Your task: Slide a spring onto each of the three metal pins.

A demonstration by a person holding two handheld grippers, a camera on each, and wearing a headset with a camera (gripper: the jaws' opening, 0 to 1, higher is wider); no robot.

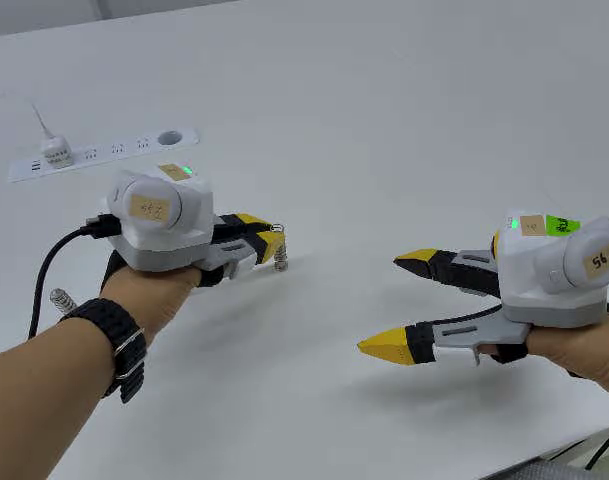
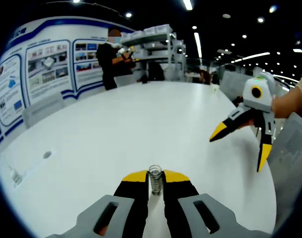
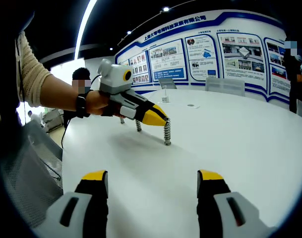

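White worktop (image 1: 384, 150), hall hung with posters (image 3: 210, 49); the left gripper (image 2: 155, 176) clamps an upright coiled metal spring (image 2: 155, 181), the right gripper (image 3: 153, 181) gapes apart.

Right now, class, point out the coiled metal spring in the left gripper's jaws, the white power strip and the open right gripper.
Coiled metal spring (image 2: 154, 179): left gripper view, mid-coil.
White power strip (image 1: 114, 152): head view, top face.
Right gripper (image 1: 381, 305): head view, midway between its yellow tips.

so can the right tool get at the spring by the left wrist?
Probably not directly: that spring sits beyond the left hand, and the left tool is shut on a second spring. The open right tool would have to go round that arm.
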